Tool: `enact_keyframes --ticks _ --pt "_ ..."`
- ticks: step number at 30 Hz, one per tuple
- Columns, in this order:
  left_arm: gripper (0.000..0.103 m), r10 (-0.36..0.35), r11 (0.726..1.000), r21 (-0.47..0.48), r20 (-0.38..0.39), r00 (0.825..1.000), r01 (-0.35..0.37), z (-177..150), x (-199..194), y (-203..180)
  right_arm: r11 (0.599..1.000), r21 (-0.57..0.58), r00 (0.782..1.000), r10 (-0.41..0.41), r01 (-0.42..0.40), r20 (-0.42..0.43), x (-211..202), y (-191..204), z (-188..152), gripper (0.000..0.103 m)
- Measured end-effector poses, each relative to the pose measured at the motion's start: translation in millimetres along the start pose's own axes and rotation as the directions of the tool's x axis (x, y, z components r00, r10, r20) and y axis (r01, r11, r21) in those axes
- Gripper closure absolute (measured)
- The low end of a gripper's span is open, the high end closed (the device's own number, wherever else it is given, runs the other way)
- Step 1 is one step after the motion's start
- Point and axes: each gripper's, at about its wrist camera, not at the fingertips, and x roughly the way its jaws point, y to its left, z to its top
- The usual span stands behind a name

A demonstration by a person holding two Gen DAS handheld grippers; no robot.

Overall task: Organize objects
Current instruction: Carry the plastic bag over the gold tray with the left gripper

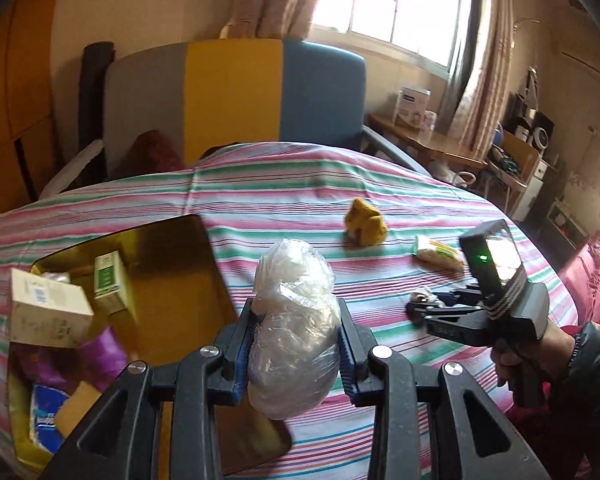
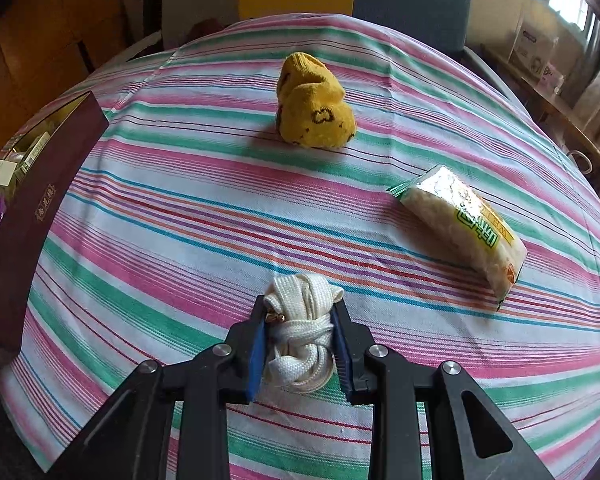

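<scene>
A clear plastic bundle (image 1: 294, 332) is pinched in the left hand-held gripper (image 1: 296, 354). A white cord bundle (image 2: 300, 334), resting on the striped tabletop (image 2: 180, 216), is clamped by the right hand-held gripper (image 2: 300, 344).

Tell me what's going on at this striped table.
A person is tidying loose items into an open gold-lined box using two handheld grippers. The left gripper has its jaws shut on a crumpled clear plastic bag, held near the box. The right gripper is shut on a knotted white cloth strap on the tablecloth. A yellow knitted sock and a sealed snack packet lie unsorted.
</scene>
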Motion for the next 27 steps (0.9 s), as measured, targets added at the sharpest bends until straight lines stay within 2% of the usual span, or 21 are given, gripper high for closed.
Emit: enact_keyframes --ticks 4,8,14,19,24,27 --pt "0.068 0.012 0.998 -0.053 -0.019 1.0 -0.013 -3 -1 24 1.0 -0.002 1.0 -0.004 0.004 0.005 1 0 0 0.073" --pt "0.068 0.031 0.989 -0.145 -0.032 0.999 -0.035 -11 -4 65 1.0 -0.007 1.0 -0.012 0.012 0.005 2 1 0 0.073" --pt "0.068 0.045 0.96 -0.274 -0.068 0.997 -0.062 -26 -7 119 0.999 -0.026 1.0 -0.027 0.027 0.005 1 4 1 0.073" --pt "0.068 -0.013 0.949 -0.315 -0.082 0.997 -0.014 -17 11 126 0.999 -0.037 0.999 -0.033 0.033 -0.001 2 6 1 0.073" --pt "0.067 0.005 0.955 -0.293 -0.103 0.995 -0.035 9 47 127 0.997 -0.058 0.999 -0.051 0.051 -0.003 2 10 2 0.072" --pt "0.067 0.003 0.955 -0.294 -0.145 0.989 -0.046 20 77 132 0.997 -0.06 0.999 -0.052 0.051 -0.004 2 10 3 0.072"
